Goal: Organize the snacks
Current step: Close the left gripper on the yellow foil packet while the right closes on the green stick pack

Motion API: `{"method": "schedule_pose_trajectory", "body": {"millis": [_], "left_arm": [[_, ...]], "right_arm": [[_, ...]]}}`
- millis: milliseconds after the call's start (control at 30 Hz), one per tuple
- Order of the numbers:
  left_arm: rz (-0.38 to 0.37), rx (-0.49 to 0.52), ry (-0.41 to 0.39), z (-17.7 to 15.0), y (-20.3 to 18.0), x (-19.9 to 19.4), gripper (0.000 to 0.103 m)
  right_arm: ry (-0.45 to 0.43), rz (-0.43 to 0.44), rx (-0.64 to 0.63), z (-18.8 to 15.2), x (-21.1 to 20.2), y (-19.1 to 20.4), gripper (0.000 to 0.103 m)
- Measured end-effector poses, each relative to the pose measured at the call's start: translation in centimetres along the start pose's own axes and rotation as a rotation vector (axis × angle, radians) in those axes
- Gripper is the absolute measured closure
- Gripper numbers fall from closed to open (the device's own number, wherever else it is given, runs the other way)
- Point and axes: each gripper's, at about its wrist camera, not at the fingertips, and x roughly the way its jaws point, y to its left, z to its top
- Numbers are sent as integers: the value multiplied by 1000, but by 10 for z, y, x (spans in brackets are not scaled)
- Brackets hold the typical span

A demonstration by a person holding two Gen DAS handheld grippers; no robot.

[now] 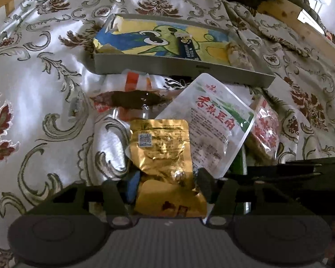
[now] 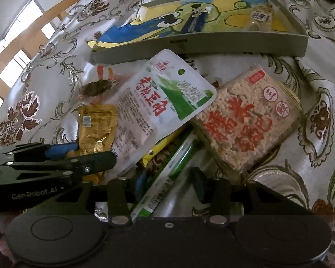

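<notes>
A pile of snacks lies on a patterned bedspread before a grey tray, also seen in the right wrist view. My left gripper has its fingers on either side of a gold foil packet, which also shows in the right wrist view. My right gripper is open around a green-and-white stick pack. A white pouch with red characters overlaps both. A rice-cracker pack lies to the right.
The tray holds a dark stick pack and a pale snack bar on a cartoon lining. A dark dried snack in clear wrap lies behind the pile. A wooden bed frame runs along the right.
</notes>
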Motion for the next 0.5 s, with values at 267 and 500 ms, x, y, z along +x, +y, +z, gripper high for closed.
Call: {"method": "schedule_pose_trajectory", "body": {"millis": [267, 500], "left_arm": [[-14, -25, 18, -9, 1, -17, 63], [-46, 2, -12, -9, -6, -14, 63]], "right_arm": [[54, 42, 58, -13, -20, -5, 77], [27, 63, 86, -7, -11, -12, 74]]}}
